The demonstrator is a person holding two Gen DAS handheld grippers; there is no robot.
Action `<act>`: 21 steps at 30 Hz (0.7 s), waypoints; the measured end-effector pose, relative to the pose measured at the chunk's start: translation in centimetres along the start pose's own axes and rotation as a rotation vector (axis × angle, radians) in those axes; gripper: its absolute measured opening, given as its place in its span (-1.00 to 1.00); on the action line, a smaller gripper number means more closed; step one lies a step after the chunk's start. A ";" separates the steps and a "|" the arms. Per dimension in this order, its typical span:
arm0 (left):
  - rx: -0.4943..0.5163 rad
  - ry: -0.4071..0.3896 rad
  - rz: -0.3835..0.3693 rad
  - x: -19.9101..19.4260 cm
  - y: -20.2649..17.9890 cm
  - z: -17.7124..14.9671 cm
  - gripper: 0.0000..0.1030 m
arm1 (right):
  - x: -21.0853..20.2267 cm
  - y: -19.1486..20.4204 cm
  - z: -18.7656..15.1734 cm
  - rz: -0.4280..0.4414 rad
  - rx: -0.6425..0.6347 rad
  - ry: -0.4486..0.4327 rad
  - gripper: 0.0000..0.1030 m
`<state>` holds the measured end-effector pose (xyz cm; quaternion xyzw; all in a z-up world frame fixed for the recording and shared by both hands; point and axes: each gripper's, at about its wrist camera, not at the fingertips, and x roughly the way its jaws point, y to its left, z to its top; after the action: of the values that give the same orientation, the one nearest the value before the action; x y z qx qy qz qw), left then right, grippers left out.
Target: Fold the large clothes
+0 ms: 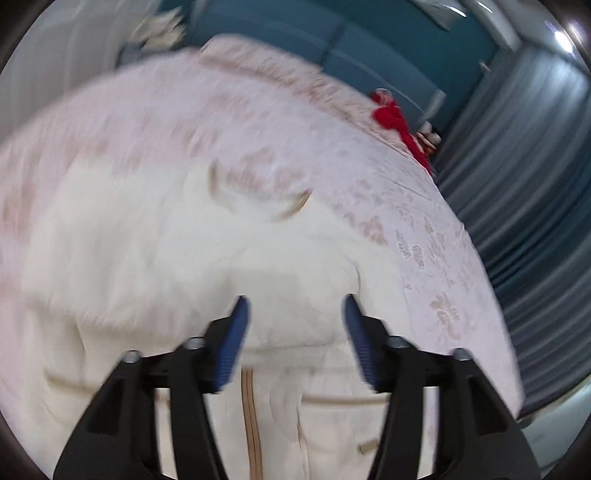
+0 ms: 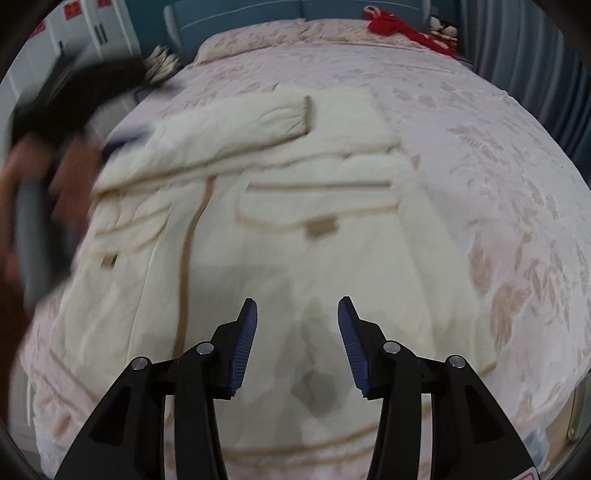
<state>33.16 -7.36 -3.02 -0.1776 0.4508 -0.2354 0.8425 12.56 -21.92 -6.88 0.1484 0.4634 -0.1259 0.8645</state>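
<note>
A large cream padded jacket (image 2: 295, 229) with tan trim lies spread on the bed, front up, with one sleeve (image 2: 236, 122) folded across its chest. It also shows, blurred, in the left wrist view (image 1: 184, 258). My right gripper (image 2: 297, 310) is open and empty above the jacket's lower part. My left gripper (image 1: 295, 310) is open and empty above the jacket, near its tan zipper line (image 1: 251, 417). The left gripper and the hand that holds it show blurred at the left edge of the right wrist view (image 2: 55, 147).
The bed has a pale pink floral cover (image 2: 498, 184). A red cloth (image 2: 399, 27) lies near the teal headboard (image 2: 258, 14). Grey-blue curtains (image 1: 535, 203) hang along the bed's right side. White cabinets (image 2: 92, 26) stand at the far left.
</note>
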 end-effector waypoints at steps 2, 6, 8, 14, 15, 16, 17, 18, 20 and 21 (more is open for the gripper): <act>-0.128 -0.021 -0.025 -1.3 3.4 -0.8 0.30 | 1.1 -0.6 3.0 0.006 0.018 -0.034 -0.11; -0.337 -0.086 0.041 -4.2 12.3 -0.2 0.29 | 4.8 -1.1 9.4 0.062 0.087 -0.058 -0.06; -0.410 -0.097 0.074 -5.0 15.7 0.6 0.29 | 7.2 -1.3 12.2 0.093 0.151 -0.046 -0.06; -0.586 -0.095 0.078 -5.0 22.8 2.1 0.22 | 13.2 -1.6 17.1 0.081 0.273 0.018 -0.06; -0.605 -0.089 0.072 -4.7 23.6 2.1 0.21 | 14.1 -1.4 17.3 0.081 0.276 0.034 -0.06; -0.618 -0.078 0.068 -4.6 24.3 1.5 0.17 | 14.8 -1.2 17.4 0.084 0.280 0.051 -0.06; -0.626 -0.065 0.064 -4.3 24.3 1.2 0.10 | 15.3 -1.0 17.4 0.091 0.280 0.063 -0.06; -0.639 -0.048 0.053 -3.7 24.6 1.1 0.05 | 15.7 -0.8 17.4 0.105 0.279 0.076 -0.08; -0.653 -0.031 0.044 -3.2 24.4 1.0 -0.09 | 16.0 -0.1 17.7 0.125 0.263 0.079 -0.46; -0.658 -0.032 0.039 -3.1 24.3 1.0 -0.13 | 15.6 0.2 17.7 0.133 0.250 0.070 -0.72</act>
<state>38.23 14.52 -12.84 -0.4354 0.4927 -0.0582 0.7512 34.58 -29.64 -10.65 0.2898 0.4633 -0.1199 0.8289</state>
